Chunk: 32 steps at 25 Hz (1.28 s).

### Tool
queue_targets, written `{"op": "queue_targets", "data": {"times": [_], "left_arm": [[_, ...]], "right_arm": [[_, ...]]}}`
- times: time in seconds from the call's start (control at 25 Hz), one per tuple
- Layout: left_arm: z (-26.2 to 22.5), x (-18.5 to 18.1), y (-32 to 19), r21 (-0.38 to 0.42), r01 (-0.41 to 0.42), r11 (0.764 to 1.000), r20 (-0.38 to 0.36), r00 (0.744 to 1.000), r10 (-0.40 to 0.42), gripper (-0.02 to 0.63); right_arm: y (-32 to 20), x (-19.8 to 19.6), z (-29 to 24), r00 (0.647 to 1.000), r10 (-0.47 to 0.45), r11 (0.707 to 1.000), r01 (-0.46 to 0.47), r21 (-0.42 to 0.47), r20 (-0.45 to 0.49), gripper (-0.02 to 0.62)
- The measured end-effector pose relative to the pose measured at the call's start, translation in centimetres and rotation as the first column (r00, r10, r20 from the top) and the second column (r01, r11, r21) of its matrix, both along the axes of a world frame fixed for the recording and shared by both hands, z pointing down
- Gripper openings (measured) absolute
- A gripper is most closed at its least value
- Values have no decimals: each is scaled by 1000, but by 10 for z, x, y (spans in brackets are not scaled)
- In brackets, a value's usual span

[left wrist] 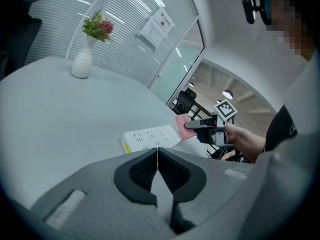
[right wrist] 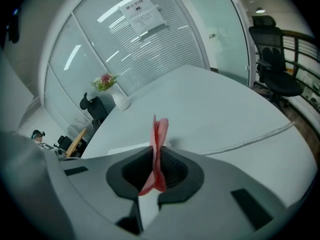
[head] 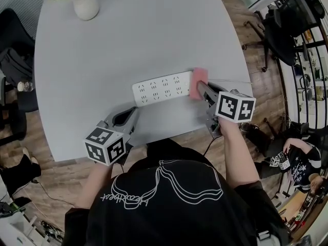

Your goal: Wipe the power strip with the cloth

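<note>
A: Head view first?
B: White power strip lies flat mid-table, sockets up. Right gripper has the pink cloth on the strip's right end, prob. to start a wipe pass along it. Left gripper sits near the table's front edge, apart from the strip, not pinning it.
A: Left gripper view?
B: Jaws together, nothing betw. them, looks idle. Strip ahead, cloth at its far end.
A: Right gripper view?
B: Jaws clamped on the folded cloth, which stands edge-up betw. the pads w/ a tail hanging below. Pinched so enough sticks out front to reach the strip, I'd say. Strip mostly hidden behind the jaws; its cable trails off right. Flower vase far back, out of the way.
A: Risk?
B: Strip unheld, so it could slide when pushed.
</note>
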<state>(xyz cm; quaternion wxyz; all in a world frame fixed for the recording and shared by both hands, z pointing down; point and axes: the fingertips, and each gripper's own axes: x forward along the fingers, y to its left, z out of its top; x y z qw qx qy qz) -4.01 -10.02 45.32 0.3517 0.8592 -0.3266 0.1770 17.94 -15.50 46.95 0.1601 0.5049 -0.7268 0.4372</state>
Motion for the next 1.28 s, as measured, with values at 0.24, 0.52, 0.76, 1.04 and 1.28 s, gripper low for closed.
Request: {"op": "queue_targets", "data": {"times": [0.24,0.52,0.76,1.04,1.28], "left_arm": [[-2,-9,0,2,23,1000,5,1000,-23,15],[-7,-33,-4,8,65,998,12,998,-65,14],[-4,-59,-7,8,105,994,29,994,-105,15],[-3,-84,-7,3,156,988,39,987,-156,14],[6,-95,-1,-8,178,984,44,983,-177,14]], "right_arm": [[-8,-40,-32,995,-64,996,58,69,80,46],[-14,-102,-45,974,-179,981,167,97,142,46],[-14,-161,-34,945,-279,960,270,76,173,44],[-9,-200,-12,919,-365,931,365,30,145,44],[-1,-219,8,910,-394,917,398,-5,133,44]]}}
